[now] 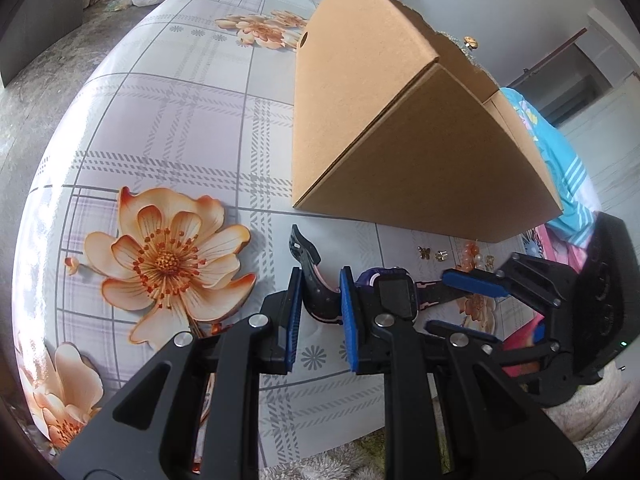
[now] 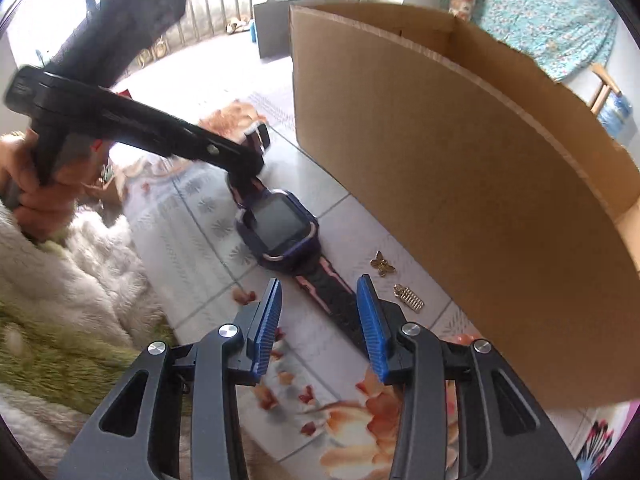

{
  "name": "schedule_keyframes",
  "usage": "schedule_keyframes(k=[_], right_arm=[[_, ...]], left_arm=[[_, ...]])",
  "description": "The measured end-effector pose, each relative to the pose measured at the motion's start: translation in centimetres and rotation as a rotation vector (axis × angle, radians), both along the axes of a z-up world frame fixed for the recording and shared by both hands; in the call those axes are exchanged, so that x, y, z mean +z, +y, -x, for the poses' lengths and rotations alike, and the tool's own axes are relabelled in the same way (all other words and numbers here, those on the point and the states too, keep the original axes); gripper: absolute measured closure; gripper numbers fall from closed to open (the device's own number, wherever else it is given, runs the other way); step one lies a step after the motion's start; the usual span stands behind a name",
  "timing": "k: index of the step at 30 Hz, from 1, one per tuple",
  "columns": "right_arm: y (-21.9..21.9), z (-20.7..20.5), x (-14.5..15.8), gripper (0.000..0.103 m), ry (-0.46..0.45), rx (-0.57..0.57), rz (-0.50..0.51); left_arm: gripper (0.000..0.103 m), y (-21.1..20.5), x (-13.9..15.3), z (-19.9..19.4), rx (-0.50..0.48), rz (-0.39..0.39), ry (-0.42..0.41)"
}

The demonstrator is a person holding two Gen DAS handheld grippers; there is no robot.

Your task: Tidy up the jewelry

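Step in hand: picking up the watch [image 1: 394,292] to move it toward the cardboard box [image 1: 400,120].

Left to right, left wrist view. Floral oilcloth on the table [image 1: 168,120], large printed flower at near left. Left tool [image 1: 320,320] is clamped on the watch's left strap [image 1: 316,300]: both blue pads press the curved band, whose free end rises just beyond the pads. The watch body lies just right of the tool, screen up, on the table near the box's front wall. Right of it, the second strap runs flat toward the right tool [image 1: 466,304], which reaches in from the right.

Right wrist view. Person's hand [image 2: 36,188] grips the left tool's handle at far left. Right tool [image 2: 320,320] is released: its blue pads stand on either side of the flat strap [image 2: 340,300] with clear gaps, not pressing it. Right of that strap lie a gold butterfly charm [image 2: 383,263] and a gold comb-shaped charm [image 2: 408,298], just beside the box wall. Box is open-topped; inside not visible.

Judgement: the watch is held at one end only. Next move calls for the right tool to close squarely on the flat strap, without catching the charms, then both tools lift together and clear the box's front wall. Risk: the watch body swings if only one end rises.
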State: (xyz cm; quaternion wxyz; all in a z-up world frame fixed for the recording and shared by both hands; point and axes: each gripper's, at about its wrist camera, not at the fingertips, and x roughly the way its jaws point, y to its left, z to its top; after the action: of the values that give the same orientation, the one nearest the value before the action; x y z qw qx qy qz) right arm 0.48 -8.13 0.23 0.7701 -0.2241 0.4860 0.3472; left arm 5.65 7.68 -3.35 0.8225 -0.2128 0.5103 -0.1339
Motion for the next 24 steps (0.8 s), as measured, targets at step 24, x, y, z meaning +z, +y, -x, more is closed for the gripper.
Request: schedule_keyframes(k=[24], right_arm=[[3.3, -0.7, -1.7, 0.064, -0.089, 0.098, -0.046]], left_arm=[[0.087, -1.0, 5.4, 1.0, -0.067, 0.045, -0.125]])
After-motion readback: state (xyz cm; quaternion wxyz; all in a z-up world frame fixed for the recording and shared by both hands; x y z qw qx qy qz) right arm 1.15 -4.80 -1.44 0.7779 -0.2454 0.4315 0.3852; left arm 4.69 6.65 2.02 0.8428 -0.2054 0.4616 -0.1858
